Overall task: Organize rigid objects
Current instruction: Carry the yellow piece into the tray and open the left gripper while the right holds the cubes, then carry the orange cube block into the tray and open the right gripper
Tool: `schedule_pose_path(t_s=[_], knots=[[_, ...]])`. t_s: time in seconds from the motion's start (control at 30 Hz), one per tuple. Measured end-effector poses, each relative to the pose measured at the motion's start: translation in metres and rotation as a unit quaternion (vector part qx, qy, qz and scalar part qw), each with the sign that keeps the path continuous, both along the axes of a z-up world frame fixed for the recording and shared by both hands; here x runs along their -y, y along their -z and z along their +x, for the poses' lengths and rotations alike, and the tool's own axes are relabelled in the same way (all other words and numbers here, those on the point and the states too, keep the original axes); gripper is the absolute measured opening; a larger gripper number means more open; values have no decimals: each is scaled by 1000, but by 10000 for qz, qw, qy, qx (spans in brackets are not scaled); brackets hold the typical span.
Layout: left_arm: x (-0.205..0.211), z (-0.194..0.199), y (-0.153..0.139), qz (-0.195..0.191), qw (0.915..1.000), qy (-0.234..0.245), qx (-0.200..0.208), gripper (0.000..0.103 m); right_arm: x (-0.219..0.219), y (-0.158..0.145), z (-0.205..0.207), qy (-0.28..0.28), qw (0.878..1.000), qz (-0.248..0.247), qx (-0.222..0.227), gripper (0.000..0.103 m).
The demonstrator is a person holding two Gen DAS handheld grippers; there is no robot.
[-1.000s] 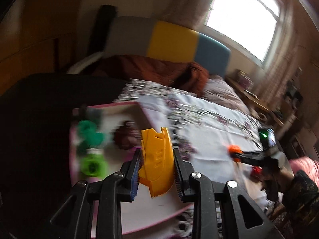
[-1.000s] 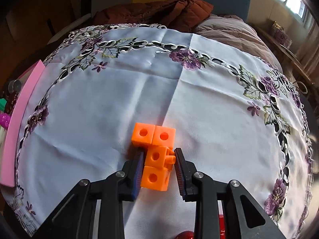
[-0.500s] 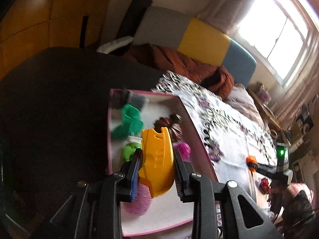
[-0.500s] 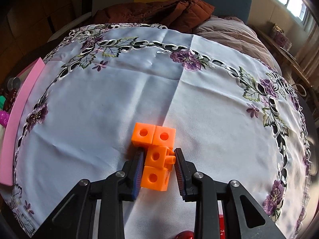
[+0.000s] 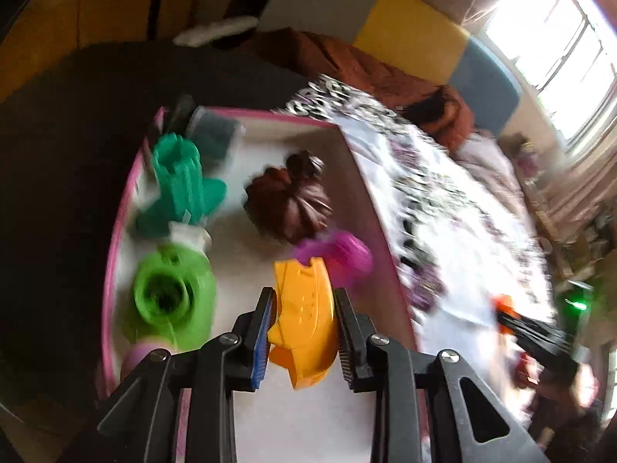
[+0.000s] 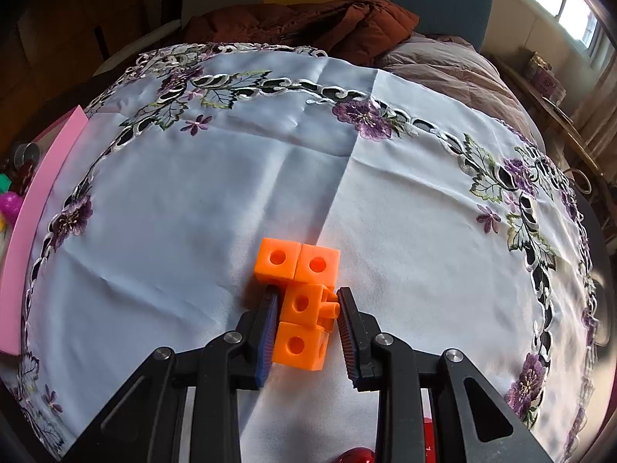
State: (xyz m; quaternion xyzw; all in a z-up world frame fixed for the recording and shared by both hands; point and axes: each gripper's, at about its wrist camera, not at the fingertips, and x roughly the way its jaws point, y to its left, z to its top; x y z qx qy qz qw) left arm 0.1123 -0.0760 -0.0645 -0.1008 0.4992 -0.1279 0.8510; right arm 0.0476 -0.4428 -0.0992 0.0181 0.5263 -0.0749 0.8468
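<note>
My left gripper [image 5: 304, 301] is shut on a yellow plastic piece [image 5: 304, 320] and holds it over the pink-rimmed tray [image 5: 370, 181]. In the tray lie a teal toy [image 5: 181, 185], a bright green ring toy [image 5: 169, 297], a brown pumpkin-shaped piece [image 5: 289, 200] and a magenta piece [image 5: 339, 254]. My right gripper [image 6: 308, 301] is closed around a cluster of orange linking cubes [image 6: 300, 293] resting on the white embroidered tablecloth [image 6: 193, 212]. The cluster also shows far right in the left wrist view [image 5: 505, 305].
The tray's pink wall [image 6: 38, 200] runs along the cloth's left edge. A red object [image 6: 354, 455] lies under my right gripper. A brown jacket [image 6: 308, 19] and padded chair sit behind the table. Dark table surface [image 5: 58, 193] lies left of the tray.
My left gripper has swung left and down over the tray with the yellow piece; the tray's contents now loom closer. My right gripper and the orange cubes have stayed put.
</note>
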Motion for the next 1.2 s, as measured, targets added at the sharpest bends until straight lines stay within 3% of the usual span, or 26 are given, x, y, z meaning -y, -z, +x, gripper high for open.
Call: schedule_pose_path(t_s=[0.2, 0.4, 0.77, 1.2], knots=[[4, 12, 4, 202, 9997, -82, 98, 29, 0, 0, 1, -2, 10000, 5, -5, 30], [7, 5, -9, 601, 9966, 288, 488, 34, 0, 0, 1, -4, 10000, -14, -5, 30], [-24, -34, -53, 765, 9897, 102, 1204, 35, -1, 0, 1, -45, 10000, -84, -2, 30], [-47, -71, -54, 816, 9900, -96, 1148, 35, -4, -1, 0, -73, 9998, -195, 29, 29]])
